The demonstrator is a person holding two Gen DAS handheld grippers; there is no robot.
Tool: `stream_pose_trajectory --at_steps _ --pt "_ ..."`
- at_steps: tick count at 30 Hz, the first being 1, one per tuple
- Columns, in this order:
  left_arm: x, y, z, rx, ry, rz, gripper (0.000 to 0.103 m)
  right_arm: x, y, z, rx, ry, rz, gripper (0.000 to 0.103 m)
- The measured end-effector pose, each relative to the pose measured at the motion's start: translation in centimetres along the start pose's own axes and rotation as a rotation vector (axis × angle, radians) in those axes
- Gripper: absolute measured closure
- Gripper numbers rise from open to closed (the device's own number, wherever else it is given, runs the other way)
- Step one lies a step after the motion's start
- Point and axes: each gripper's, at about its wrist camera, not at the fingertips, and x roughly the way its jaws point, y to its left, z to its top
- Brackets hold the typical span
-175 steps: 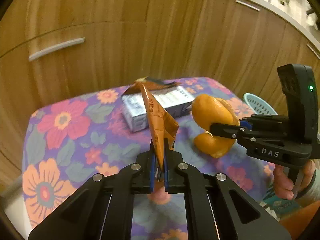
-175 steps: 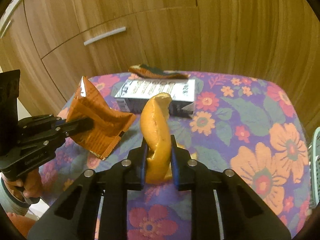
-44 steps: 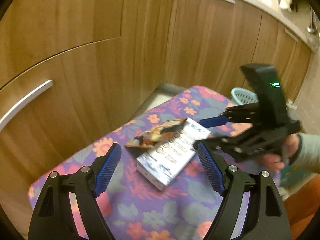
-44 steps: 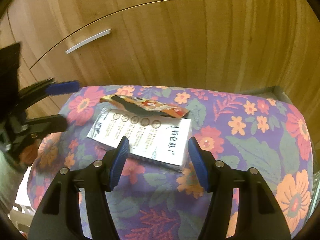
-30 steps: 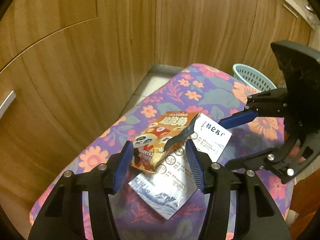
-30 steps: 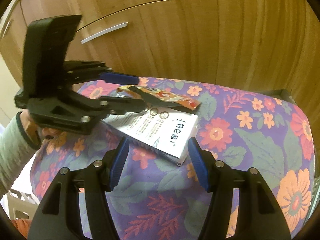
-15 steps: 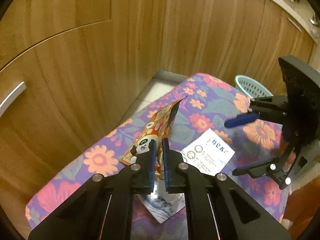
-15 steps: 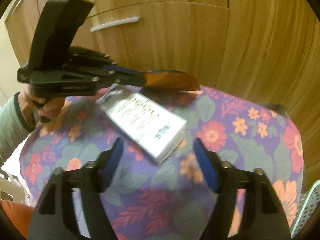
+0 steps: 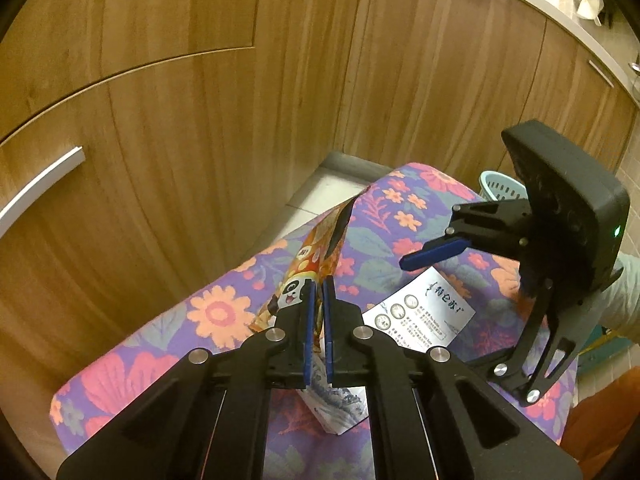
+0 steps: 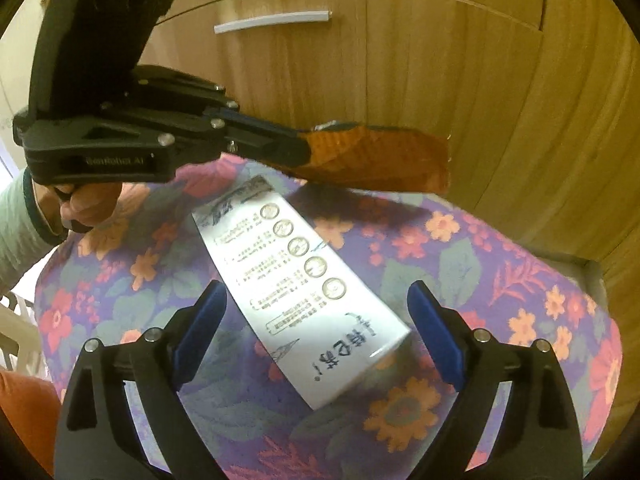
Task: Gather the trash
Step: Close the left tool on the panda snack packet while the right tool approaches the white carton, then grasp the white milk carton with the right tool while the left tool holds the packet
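Left wrist alone shows left claw (image 9: 317, 300) pinching the panda wrapper (image 9: 316, 256) (right claw (image 10: 316, 328) opening, empty).

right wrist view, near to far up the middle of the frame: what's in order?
right gripper, jaws opening with nothing pressed between them → white carton lying on the floral cloth → orange snack wrapper held above the cloth by the left gripper → wooden cabinet with its white handle.
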Motion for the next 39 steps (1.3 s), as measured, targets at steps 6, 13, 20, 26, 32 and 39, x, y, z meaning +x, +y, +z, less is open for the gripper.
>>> stream_pose_trajectory --at_steps 6,13,20,26,32,39 --pt "0.1 0.4 -0.1 -0.019 -0.003 -0.007 0.101 -1.1 1.9 -2.2 -0.036 0.013 0.077 0.019" --pt "0.1 0.4 -0.8 -0.032 -0.004 -0.017 0.101 -1.2 2.9 -2.4 -0.036 -0.004 0.037 0.019" --pt "-0.1 0.0 -1.0 -0.038 -0.021 0.001 0.101 -0.8 3.3 -2.5 -0.027 -0.025 -0.081 0.047" --pt "-0.3 -1.4 -1.7 -0.052 -0.057 0.013 0.102 -4.3 2.3 -5.9 0.045 -0.048 -0.15 0.05" --pt "0.2 -3.9 -2.1 -0.029 -0.058 0.061 0.102 -9.1 -1.8 -11.5 0.237 -0.067 -0.268 0.051" --pt "2.3 -7.6 -3.2 0.023 -0.005 0.12 0.096 -12.4 -4.4 -16.0 0.417 -0.104 -0.361 0.051"
